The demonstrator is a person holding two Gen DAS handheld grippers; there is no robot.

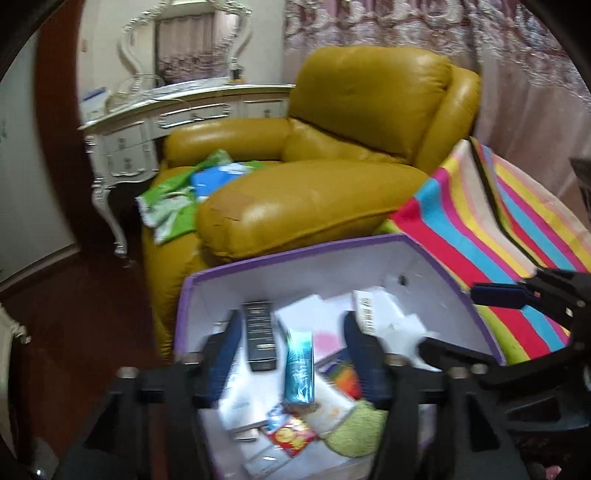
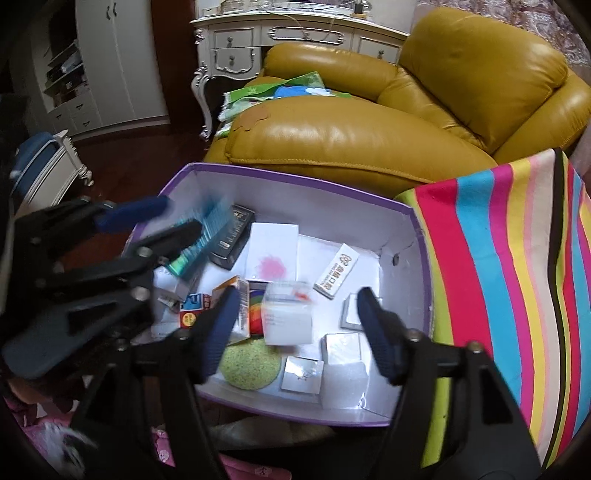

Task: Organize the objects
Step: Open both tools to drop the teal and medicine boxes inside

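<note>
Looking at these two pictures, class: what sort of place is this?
Probably a room in a home, perhaps a bedroom: a mustard-yellow leather armchair, an ornate white dressing table with drawers, and patterned pink curtains.

Both my grippers hang tilted downward, side by side, jaws apart. My left gripper (image 1: 291, 354) shows its two blue-padded fingers (image 1: 227, 350) spread wide with nothing pressed between the pads; its black frame fills the lower edge of its own view. My right gripper (image 2: 299, 325) stands equally parted, blue pads (image 2: 376, 332) gripping nothing. Each sees the other: the right one enters the left view from the right, the left one blurs across the right view's left side
</note>
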